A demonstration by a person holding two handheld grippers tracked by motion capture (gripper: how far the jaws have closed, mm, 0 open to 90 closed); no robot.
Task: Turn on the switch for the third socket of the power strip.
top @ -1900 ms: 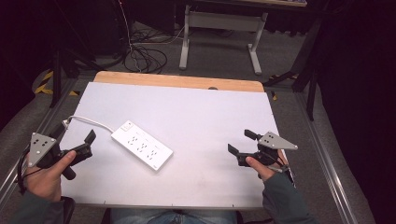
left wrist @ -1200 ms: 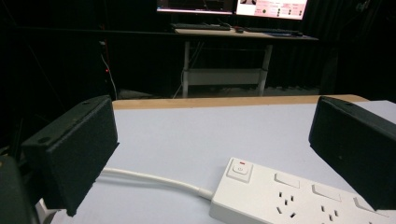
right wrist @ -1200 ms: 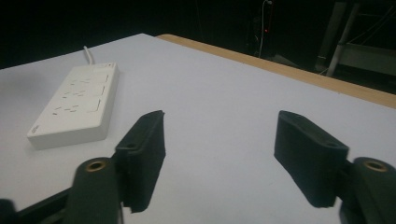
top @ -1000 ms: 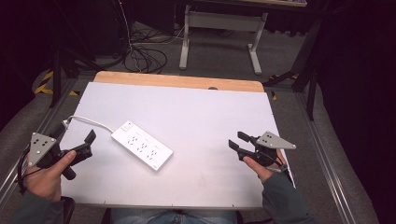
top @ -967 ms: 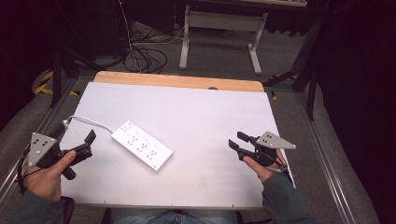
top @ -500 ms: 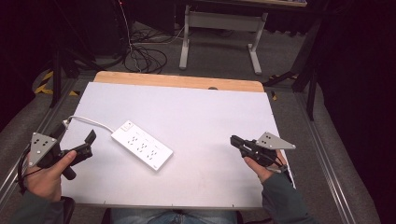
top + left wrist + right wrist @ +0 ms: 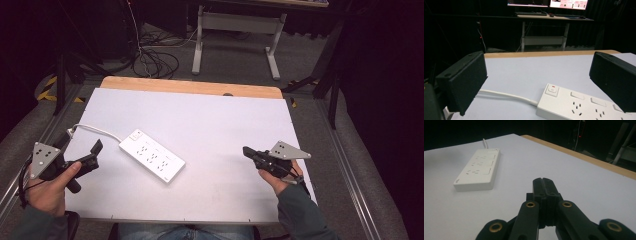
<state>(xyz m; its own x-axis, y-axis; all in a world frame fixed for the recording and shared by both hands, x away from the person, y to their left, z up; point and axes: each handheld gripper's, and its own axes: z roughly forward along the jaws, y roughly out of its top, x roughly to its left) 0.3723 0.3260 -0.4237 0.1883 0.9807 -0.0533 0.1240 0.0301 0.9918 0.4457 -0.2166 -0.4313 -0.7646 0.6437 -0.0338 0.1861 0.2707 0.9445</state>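
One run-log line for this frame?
left gripper: open, empty, beside power strip | right gripper: jaws just closed, empty | strip: flat on table, untouched

Power strip (image 7: 584,105) cut off by the lower and right edges in the left gripper view; its cord (image 7: 95,130) end hidden beyond the bench (image 7: 225,125) edge; screens' content blurred.

No readable text, brand or number anywhere. On the white power strip (image 7: 584,105), just a small round symbol on the switch (image 7: 552,90) and a tiny mark at one corner (image 7: 459,180) (too blurred to make out). On the far monitors (image 7: 547,3), only unreadable bright patches.
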